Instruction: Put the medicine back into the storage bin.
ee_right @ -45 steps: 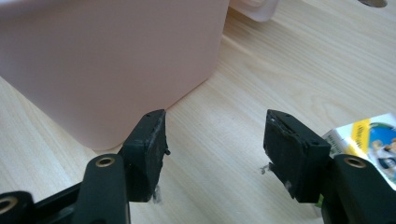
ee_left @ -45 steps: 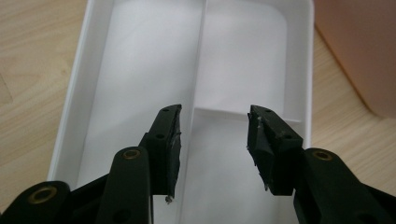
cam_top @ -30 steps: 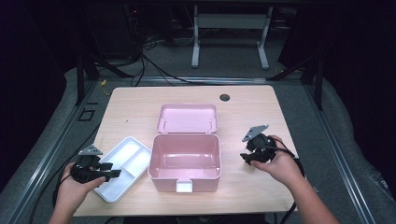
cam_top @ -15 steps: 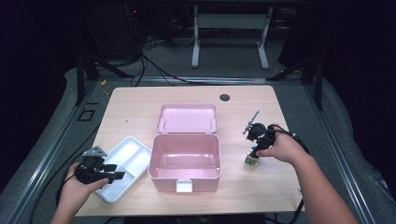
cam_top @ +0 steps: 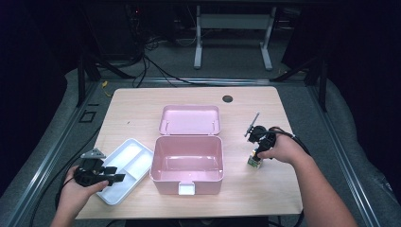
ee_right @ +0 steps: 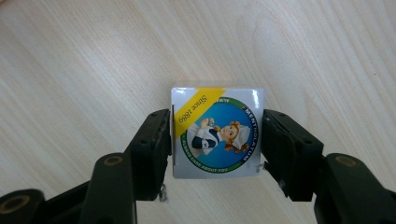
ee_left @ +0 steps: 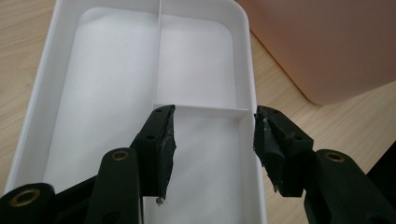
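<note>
Pale wood grain surrounds the small Mentholatum box (ee_right: pixel 217 132), which sits on the table (cam_top: pixel 142 118) to the right of the open pink case (cam_top: pixel 187 161). The right gripper (ee_right: pixel 215 140) has just been closing, its jaws flanking the box, both pads at its sides; whether they press is hard to tell. From the high view the person's hand hides most of the box. The left gripper (ee_left: pixel 215 140) hangs spread over the white divided tray (ee_left: pixel 93 70), whose near end is cut off.
</note>
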